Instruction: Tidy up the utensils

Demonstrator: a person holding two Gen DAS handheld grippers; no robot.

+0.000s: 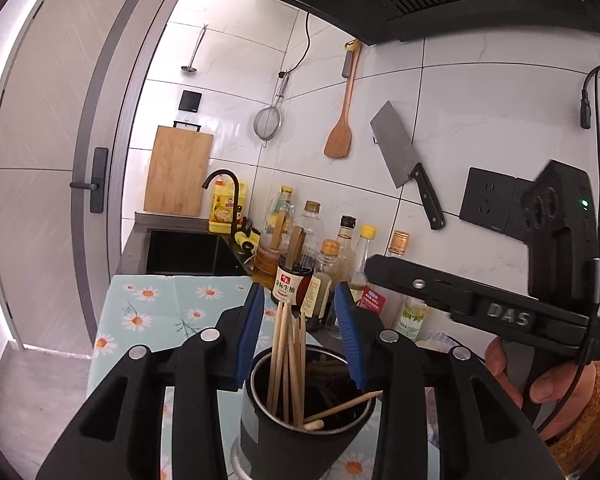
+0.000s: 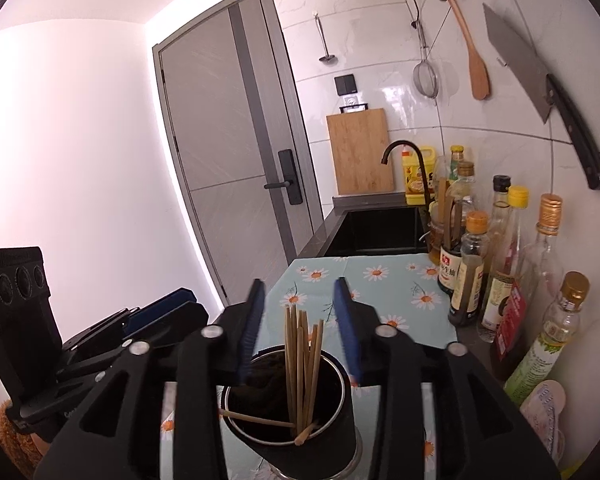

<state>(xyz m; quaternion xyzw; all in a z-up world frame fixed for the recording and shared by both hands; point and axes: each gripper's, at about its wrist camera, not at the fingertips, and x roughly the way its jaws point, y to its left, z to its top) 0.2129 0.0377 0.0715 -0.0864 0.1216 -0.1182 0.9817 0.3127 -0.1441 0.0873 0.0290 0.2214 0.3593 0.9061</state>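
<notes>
White wall tiles close the kitchen at the back, and a counter is covered by a cloth with daisies [image 2: 384,280]. On this cloth a dark utensil holder [image 2: 288,432] is placed, and a bundle of wooden chopsticks [image 2: 300,360] is seen standing inside it. Most of them are upright or slightly leaning, while one or two lie across the rim, with an end pointing out to the side.

In the left wrist view the left gripper [image 1: 300,332] is held over the holder [image 1: 304,420], with the chopsticks [image 1: 286,364] rising between its blue pads [image 1: 350,336]. The pads are kept apart and no stick is pressed by them, so nothing is held. The right gripper [image 2: 300,328] is seen in the same way from the other side: its jaws are parted around the bundle, but the sticks are not touched. In both views the other gripper can be noticed at the edge, carried by a hand [image 1: 540,380].

As far as can be judged, the chopsticks are already gathered in the holder, so this part of the work appears to be done. No loose utensil is visible on the cloth. What may be left is to straighten the sticks that lie across the rim; whether other utensils wait outside the views cannot be told.
</notes>
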